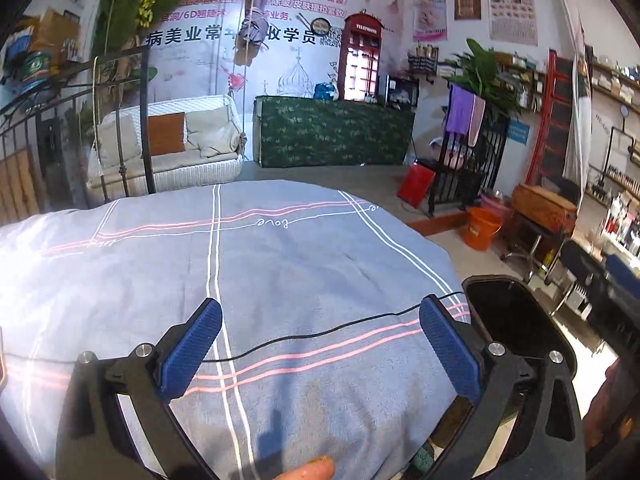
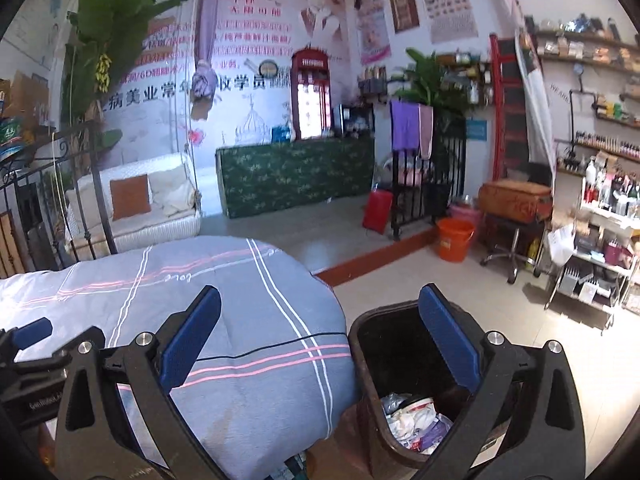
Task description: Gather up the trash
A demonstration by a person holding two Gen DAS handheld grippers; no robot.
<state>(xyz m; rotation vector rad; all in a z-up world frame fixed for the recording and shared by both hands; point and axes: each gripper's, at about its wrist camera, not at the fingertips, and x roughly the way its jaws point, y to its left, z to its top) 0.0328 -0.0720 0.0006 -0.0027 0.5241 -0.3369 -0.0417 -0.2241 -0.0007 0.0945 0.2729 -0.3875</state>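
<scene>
A dark trash bin (image 2: 376, 344) stands on the floor at the right edge of a table under a blue-grey striped cloth (image 2: 240, 320). Crumpled paper and wrappers (image 2: 416, 424) lie in its bottom. The bin's rim also shows in the left wrist view (image 1: 520, 304). My right gripper (image 2: 320, 344) is open and empty, its right finger above the bin opening. My left gripper (image 1: 320, 344) is open and empty, held over the cloth (image 1: 280, 272). The left gripper's fingertip (image 2: 32, 332) shows at the left of the right wrist view.
A thin black cable (image 1: 320, 334) runs across the cloth. An orange bucket (image 2: 454, 238) and a red box (image 2: 377, 210) stand on the floor beyond. A black railing (image 2: 428, 188), a stool with a brown case (image 2: 514, 200) and product shelves (image 2: 600, 216) are at right.
</scene>
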